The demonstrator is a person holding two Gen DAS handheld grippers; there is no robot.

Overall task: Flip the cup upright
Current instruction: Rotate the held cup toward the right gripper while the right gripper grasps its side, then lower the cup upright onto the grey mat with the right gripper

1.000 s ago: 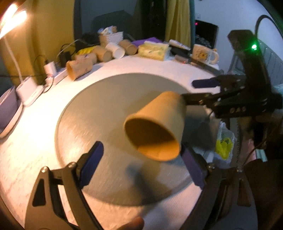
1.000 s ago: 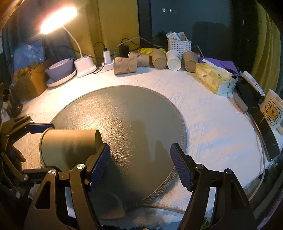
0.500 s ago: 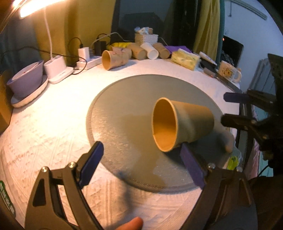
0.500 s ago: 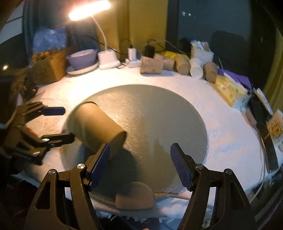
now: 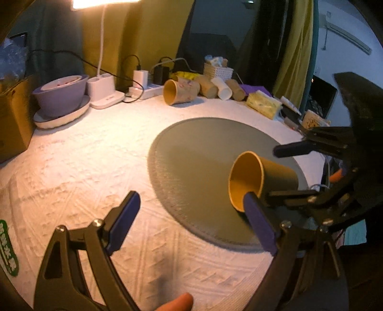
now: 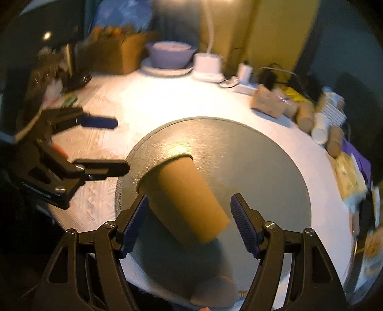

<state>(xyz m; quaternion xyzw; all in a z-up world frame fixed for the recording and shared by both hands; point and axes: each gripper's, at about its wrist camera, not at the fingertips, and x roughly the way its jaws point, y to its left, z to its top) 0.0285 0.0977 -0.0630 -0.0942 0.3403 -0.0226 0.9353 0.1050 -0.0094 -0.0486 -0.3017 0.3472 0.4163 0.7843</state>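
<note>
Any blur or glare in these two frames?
Left wrist: sharp, lamp blown out at the top, warm cast on the cloth. Right wrist: motion blur, worst at the edges and on the left gripper; sheen on the mat behind the cup.

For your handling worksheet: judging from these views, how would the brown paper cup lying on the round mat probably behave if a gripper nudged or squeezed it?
The cup lies on its side on the mat, so a nudge would probably roll it in a curve, since it tapers. Its thin paper wall suggests it is light and would likely dent under a hard squeeze.
</note>
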